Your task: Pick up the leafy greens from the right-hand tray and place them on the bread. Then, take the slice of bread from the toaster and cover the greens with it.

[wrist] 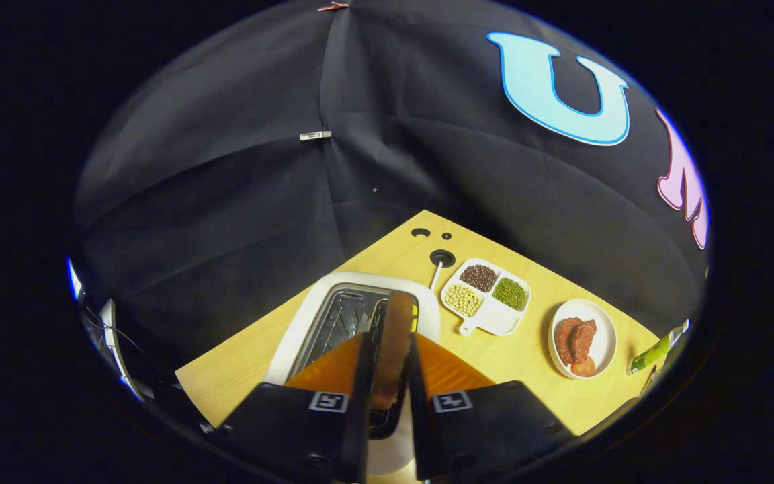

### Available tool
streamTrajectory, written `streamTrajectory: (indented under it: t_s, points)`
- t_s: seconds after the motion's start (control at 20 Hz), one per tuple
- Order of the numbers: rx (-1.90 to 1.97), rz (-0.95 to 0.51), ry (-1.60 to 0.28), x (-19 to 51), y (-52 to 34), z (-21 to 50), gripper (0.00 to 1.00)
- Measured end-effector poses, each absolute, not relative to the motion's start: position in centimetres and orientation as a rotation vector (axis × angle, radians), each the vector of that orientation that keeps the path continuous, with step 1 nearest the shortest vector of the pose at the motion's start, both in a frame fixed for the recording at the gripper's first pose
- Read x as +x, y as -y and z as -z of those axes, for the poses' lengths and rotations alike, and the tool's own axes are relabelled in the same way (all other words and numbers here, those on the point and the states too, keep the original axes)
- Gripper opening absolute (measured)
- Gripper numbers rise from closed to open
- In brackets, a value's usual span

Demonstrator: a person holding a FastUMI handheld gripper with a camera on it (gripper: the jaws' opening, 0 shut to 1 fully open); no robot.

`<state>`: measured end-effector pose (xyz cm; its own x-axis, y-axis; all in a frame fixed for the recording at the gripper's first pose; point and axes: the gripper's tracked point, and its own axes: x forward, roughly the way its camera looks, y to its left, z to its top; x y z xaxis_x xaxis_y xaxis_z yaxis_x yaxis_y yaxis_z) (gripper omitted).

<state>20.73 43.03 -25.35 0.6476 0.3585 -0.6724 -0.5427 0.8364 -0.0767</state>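
Observation:
My gripper (390,366) is shut on a slice of bread (395,336), seen edge-on and standing upright between the two fingers. The slice is lifted above the white toaster (313,302), whose open metal slots lie just beyond and below the fingertips. The toaster stands on the wooden table (521,349).
Beyond the toaster to the right lies a white divided dish (491,316) with brown, yellow and green beans. Further right is a white plate (602,346) with pieces of meat and a tomato slice. A green bottle (652,353) lies at the table's right edge. The table top has cable holes (442,257) near its far corner.

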Motion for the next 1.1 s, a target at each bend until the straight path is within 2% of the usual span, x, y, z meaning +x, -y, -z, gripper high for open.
streamTrajectory:
  t_s: [0.05,0.25,0.7,1.1]
  points:
    - [-0.280,-0.524,-0.704,20.7,-43.2,25.3,0.21]
    - [-0.274,-0.554,-0.690,20.3,-43.6,24.7,0.13]
    - [-0.203,-0.580,-0.546,19.7,-42.5,15.9,0.11]
    - [-0.067,-0.565,-0.450,18.3,-37.3,9.5,0.11]
